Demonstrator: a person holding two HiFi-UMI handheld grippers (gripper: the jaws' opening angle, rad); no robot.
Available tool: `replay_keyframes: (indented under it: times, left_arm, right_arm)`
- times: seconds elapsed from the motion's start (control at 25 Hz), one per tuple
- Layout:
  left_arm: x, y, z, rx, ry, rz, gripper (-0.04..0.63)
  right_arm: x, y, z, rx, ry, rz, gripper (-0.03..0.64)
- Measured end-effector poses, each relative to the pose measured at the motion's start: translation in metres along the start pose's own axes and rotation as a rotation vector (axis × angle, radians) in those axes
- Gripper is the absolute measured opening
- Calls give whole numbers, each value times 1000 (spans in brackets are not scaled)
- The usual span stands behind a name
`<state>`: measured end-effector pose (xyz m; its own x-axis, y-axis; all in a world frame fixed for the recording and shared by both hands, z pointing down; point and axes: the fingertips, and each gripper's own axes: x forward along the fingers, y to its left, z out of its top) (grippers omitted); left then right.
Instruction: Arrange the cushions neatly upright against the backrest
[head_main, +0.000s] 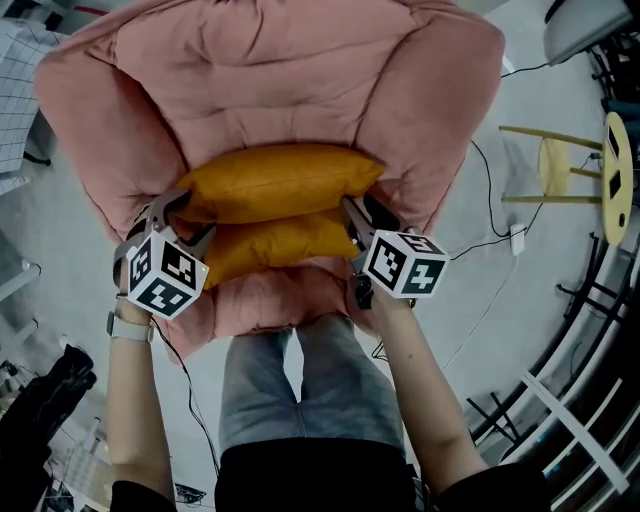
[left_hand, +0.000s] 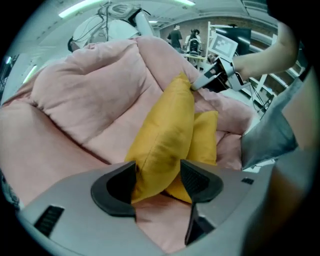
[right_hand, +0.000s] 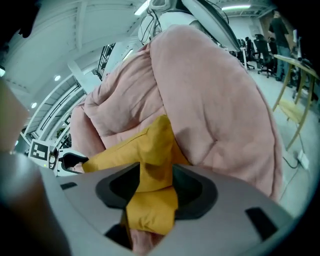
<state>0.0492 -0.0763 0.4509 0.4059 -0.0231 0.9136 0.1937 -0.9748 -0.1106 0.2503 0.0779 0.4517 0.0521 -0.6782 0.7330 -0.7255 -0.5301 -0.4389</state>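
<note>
Arms (head_main: 135, 400) stretched down-fwd, L tool (head_main: 185, 215) & R tool (head_main: 360, 215) clamping top yellow cushion (head_main: 275, 180) ends

The head view looks steeply down; both gripper views face inward, close, sharing the yellow cushions (head_main: 280, 185).

Two yellow cushions (head_main: 278, 185) stand on edge, touching, on the pink armchair (head_main: 260, 70).
</note>
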Motion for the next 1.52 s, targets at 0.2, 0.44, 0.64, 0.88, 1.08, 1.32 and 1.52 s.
replay_keyframes:
  times: [0.2,0.44,0.64,0.88,1.08,1.32,1.52]
  left_arm:
    - [-21,-20,-19,-118,-43,57,278]
    - [7,-99,-66,-191,50,-43,307]
    - [52,-122,-112,-164,198,10,310]
    - [70,-115,-121,-192,236,27,316]
    - [73,-93,-117,-81,264,99,321]
    - [90,-78,-120,-101,294,85,339]
    - [89,-90,-121,-79,293,74,341]
  right_arm:
    - [-13,-11,-26,-33,46,-16,196]
    - [-15,-21,-89,-116,203,-14,287]
    - [-2,-28,-129,-122,312,-19,290]
    - [10,-29,-142,-125,332,-28,288]
    - [24,-15,-142,-74,302,-1,288]
    - [41,-13,-144,-80,304,-12,288]
    - [39,-16,-149,-85,310,-1,288]
